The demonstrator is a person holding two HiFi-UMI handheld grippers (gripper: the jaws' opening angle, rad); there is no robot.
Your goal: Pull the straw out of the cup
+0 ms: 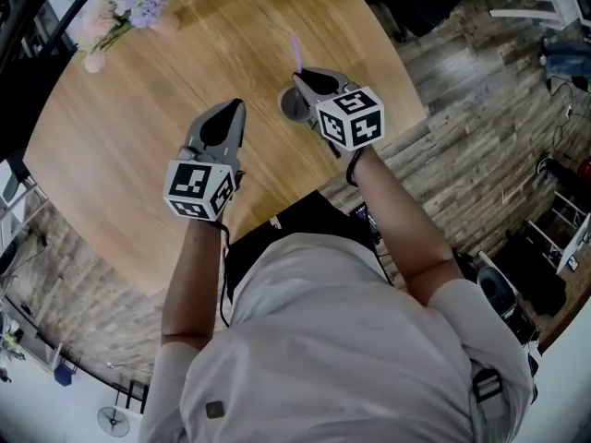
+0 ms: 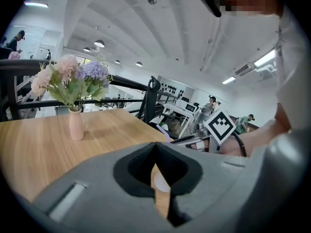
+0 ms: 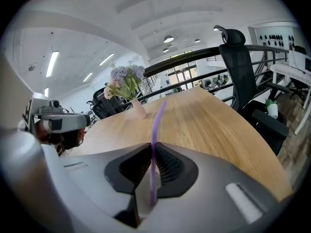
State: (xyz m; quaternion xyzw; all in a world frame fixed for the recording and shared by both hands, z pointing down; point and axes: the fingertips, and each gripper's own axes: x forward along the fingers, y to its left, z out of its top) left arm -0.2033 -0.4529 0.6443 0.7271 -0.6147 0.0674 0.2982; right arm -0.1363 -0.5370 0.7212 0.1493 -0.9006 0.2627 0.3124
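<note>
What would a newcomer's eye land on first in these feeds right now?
The purple straw stands upright, pinched between the jaws of the right gripper above the grey cup on the round wooden table. Next comes the pink vase of flowers at the table's far side. The left gripper hovers shut and empty, left of the cup in the head view.

The cup (image 1: 294,109) stands on the counter (image 1: 138,155) with the straw (image 1: 296,53) in it, the right tool (image 1: 300,79) over it, the left tool (image 1: 237,106) to its left, the vase (image 1: 94,61) far behind left
</note>
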